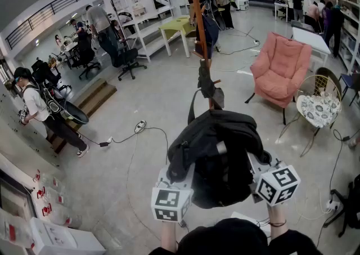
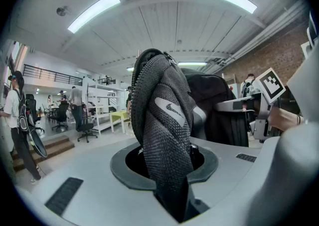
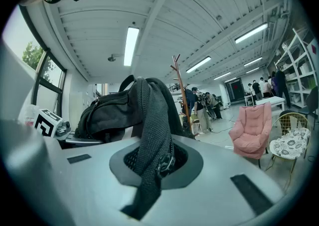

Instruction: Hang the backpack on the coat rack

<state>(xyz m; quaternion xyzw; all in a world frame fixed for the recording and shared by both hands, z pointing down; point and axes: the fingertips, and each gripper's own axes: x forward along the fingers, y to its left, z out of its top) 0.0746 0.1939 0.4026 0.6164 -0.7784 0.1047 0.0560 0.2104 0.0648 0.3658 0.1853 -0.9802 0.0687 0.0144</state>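
The black fabric backpack (image 1: 219, 158) is held up in the air between the two grippers, above the grey floor (image 1: 140, 96) and on the near side of the tall brown wooden coat rack (image 1: 198, 20). It is not yet on a peg, and whether its top touches the pole cannot be told from the head view. The left gripper (image 1: 175, 187) is clamped on a thick, padded black mesh shoulder strap (image 2: 167, 120) that carries a pale grey logo. This strap rises from between the jaws and arches over in front of the camera. The right gripper (image 1: 269, 179) is closed almost fully on a thinner black mesh strap (image 3: 152, 125) with a small metal buckle (image 3: 165, 162) just above the jaws. The bulk of the bag sits to that strap's left in the right gripper view. Both grippers sit low beside the bag, one on each side, their marker cubes facing up. On the rack's pole, just beyond the bag, hangs a dark garment (image 1: 206, 84), and a dark blue bag (image 1: 211, 28) hangs higher up. To the right of the rack stand a pink upholstered armchair (image 1: 280, 68) and a round wire-framed chair with a patterned cushion (image 1: 318, 106). A black cable with a white power strip (image 1: 140, 126) lies on the floor at the left. A yellow-green table (image 1: 176, 26) stands further back beside white shelving (image 1: 147, 6). A person in a white shirt (image 1: 38, 104) walks at the far left.
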